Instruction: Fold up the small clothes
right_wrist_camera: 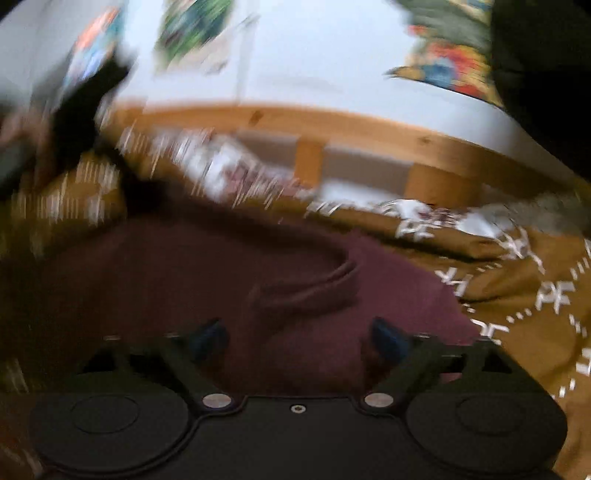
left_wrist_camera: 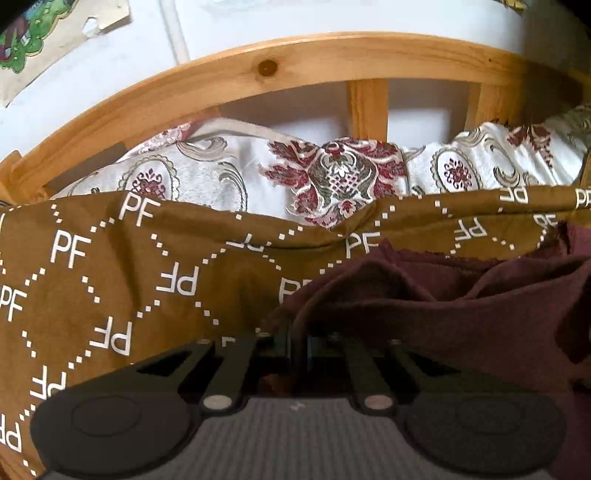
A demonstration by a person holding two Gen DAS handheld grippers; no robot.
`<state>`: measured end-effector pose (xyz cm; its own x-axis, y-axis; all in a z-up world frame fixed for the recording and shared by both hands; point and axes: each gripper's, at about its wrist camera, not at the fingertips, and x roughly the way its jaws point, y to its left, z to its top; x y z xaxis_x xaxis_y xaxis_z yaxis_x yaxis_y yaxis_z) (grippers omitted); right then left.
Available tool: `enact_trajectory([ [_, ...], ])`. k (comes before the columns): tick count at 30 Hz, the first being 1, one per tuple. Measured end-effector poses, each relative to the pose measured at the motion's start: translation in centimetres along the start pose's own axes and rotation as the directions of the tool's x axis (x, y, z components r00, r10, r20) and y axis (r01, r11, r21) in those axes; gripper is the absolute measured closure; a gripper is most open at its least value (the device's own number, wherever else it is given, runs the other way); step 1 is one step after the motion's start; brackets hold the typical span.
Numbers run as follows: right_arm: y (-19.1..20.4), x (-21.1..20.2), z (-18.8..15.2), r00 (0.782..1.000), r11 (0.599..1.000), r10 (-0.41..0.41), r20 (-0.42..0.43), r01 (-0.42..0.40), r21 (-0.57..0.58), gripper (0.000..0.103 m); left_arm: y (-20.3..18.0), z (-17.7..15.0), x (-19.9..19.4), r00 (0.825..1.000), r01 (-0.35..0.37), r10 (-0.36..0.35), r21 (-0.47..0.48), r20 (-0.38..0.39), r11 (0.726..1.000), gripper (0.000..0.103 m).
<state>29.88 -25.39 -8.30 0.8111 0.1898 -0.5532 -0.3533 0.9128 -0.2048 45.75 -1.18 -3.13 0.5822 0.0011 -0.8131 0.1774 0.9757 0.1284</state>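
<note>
While the left wrist view is sharp, the right wrist view is smeared with blur, so each shows what the other cannot. At the lower centre of the left view the left hand-held gripper has its fingers drawn together on a raised fold of the maroon garment, which rises in ridges across the lower right of the frame. Under it lies a brown bedspread printed with white "PF" letters and dotted diamonds, filling the left and middle. Above that sit patterned cream-and-red pillows, and behind them a curved pine bed frame against a white wall with a picture in the upper left.

Across the right wrist view, the right hand-held gripper stands wide apart, its blue-tipped fingers gripping nothing, just over the maroon garment. This view alone shows the garment's broader spread and a curved hem or neckline near the frame's centre. The brown bedspread shows at the right and the bed frame across the upper middle.
</note>
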Motion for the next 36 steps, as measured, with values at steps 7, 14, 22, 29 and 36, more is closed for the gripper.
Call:
enact_trajectory([
  [7, -1.7, -0.5, -0.2, 0.995, 0.99, -0.087, 0.055, 0.08, 0.115, 0.103, -0.2, 0.5, -2.5, 0.998, -0.013, 0.01, 0.047, 0.055, 0.999, 0.096],
  [14, -6.5, -2.3, -0.2, 0.991, 0.929, -0.076, 0.112, 0.03, 0.369, 0.102, -0.5, 0.6, -1.3, 0.999, -0.032, 0.032, 0.051, 0.012, 0.998, 0.096],
  [22, -1.2, -0.2, 1.7, 0.996, 0.976, 0.06, 0.064, -0.072, 0.207, 0.033, -0.4, -0.1, -0.2, 0.999, -0.036, 0.036, 0.027, -0.019, 0.999, 0.096],
  [29, -3.0, -0.1, 0.5, 0.996, 0.937, -0.039, 0.079, 0.009, 0.35, 0.094, -0.4, 0.0, -0.7, 0.999, -0.034, 0.034, 0.022, -0.001, 0.999, 0.096],
  [36, -8.3, -2.4, -0.2, 0.975, 0.859, -0.189, 0.116, 0.107, 0.501, 0.095, -0.4, -0.1, 0.0, 0.999, -0.037, 0.037, 0.026, -0.003, 0.999, 0.096],
])
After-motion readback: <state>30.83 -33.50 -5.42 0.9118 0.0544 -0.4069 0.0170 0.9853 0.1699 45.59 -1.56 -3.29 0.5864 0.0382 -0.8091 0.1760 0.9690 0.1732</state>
